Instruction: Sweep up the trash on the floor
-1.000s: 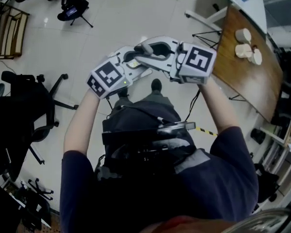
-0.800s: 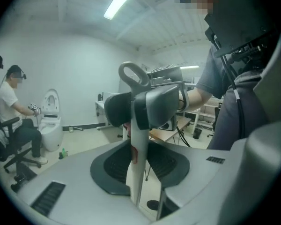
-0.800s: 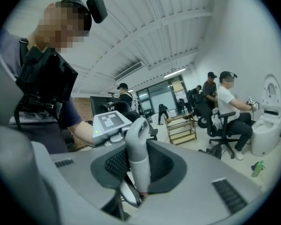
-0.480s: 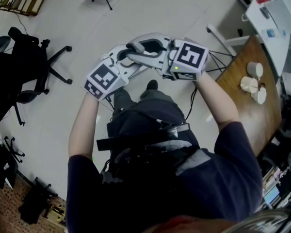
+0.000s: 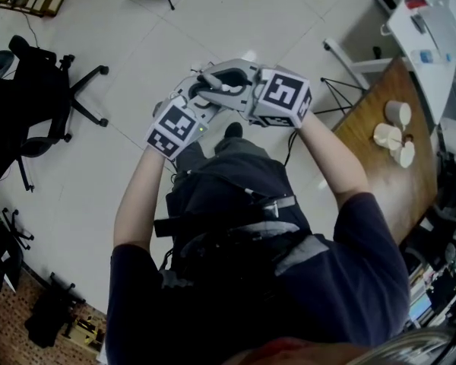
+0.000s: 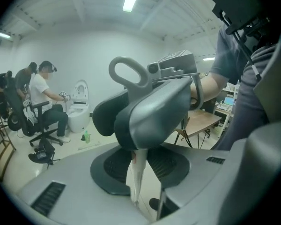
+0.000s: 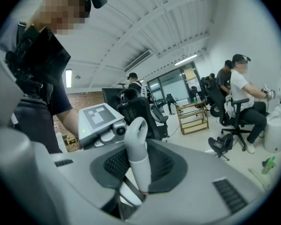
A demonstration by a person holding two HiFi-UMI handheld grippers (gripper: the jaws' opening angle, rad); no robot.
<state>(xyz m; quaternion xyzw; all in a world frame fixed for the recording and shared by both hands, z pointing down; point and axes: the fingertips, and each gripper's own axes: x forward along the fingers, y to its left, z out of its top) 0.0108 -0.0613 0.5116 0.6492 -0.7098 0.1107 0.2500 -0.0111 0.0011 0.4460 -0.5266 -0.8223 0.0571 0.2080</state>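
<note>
I hold both grippers close together in front of my chest, above my shoe. My right gripper (image 7: pixel 138 168) is shut on a white handle (image 7: pixel 139 161) whose grey loop end (image 7: pixel 136 128) stands up between the pads. In the left gripper view, the left gripper (image 6: pixel 139 165) is shut on a thin white shaft (image 6: pixel 138 172), with the right gripper's jaws and the loop (image 6: pixel 127 72) just beyond it. From the head view the left gripper (image 5: pixel 191 97) and right gripper (image 5: pixel 220 82) overlap. A green bottle (image 7: pixel 268 165) and a pale strip (image 7: pixel 254 175) lie on the far floor.
A black office chair (image 5: pixel 38 97) stands at the left and a brown table (image 5: pixel 387 158) with white cups at the right. Seated people work at chairs by a white toilet-like unit (image 6: pixel 78 108). A wooden rack (image 7: pixel 194 116) stands further back. Pale tiled floor (image 5: pixel 213 21) stretches ahead.
Both grippers have sunk together toward my body and tipped downward, the left one rolling a little. Both stay closed on what they hold.
</note>
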